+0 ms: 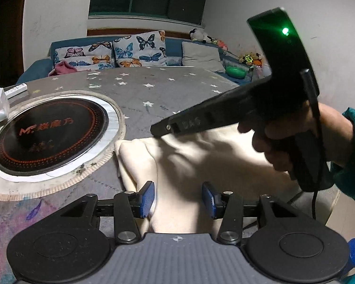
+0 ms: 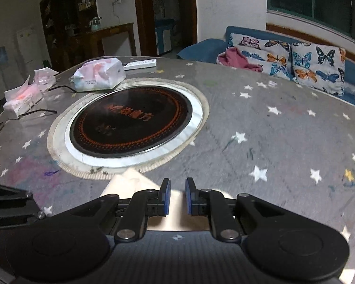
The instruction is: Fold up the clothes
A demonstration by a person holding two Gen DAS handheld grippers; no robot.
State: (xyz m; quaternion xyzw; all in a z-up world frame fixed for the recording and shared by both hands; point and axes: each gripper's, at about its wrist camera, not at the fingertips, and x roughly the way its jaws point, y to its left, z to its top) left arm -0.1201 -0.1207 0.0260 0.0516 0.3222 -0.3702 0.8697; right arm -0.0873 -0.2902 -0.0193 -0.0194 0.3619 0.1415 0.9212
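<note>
Cream garment [image 1: 201,156] lies bunched at lower center of the left wrist view, on the star-print tablecloth [image 1: 153,94], just right of the round cooktop [image 1: 49,137]. Left gripper [image 1: 178,200] is released, blue pads straddling the cloth, nothing pinched. Right gripper [image 2: 177,197] has pads narrowly parted over cloth at the bottom of its own view; grip unclear. Garment's long axis runs left-right; both grippers sit directly over it.

The left wrist view sits low and close over the desk [image 1: 153,94] and faces the sofa [image 1: 172,47] and window. The right wrist view is also low, and faces more to the left, toward the room's door side. Both views share the round cooktop [image 1: 49,132] and the butterfly cushions [image 2: 317,64].
</note>
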